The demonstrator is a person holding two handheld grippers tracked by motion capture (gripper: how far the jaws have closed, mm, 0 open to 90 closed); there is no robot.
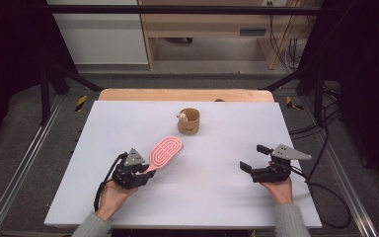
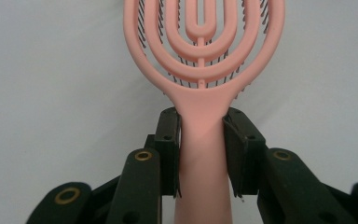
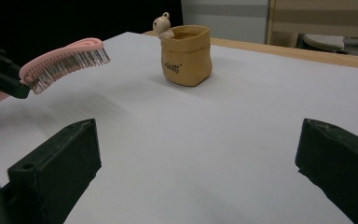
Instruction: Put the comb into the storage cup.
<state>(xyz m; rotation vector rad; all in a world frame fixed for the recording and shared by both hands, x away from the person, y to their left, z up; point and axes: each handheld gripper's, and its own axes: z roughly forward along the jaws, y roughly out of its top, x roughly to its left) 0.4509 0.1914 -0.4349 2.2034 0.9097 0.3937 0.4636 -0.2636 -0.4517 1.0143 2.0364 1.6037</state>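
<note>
Two claws at work: left claw [image 1: 145,171] clamps the pink hairbrush [image 1: 165,151] handle, head raised toward 1 o'clock, short of the tan pot [image 1: 189,121]; right claw [image 1: 254,158] gapes wide, empty. Pickup done, delivery apparently remaining.

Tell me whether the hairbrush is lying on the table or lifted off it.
Lifted. The left gripper clamps the pink hairbrush by its handle; in the right gripper view its bristles point down, clear of the table.

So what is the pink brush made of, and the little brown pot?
The pink brush looks like smooth matte plastic: its looped ribs are moulded in one piece, with thin dark bristles underneath. The brown pot looks like glazed ceramic shaped as a sack, going by its soft shine, though resin is possible.
</note>
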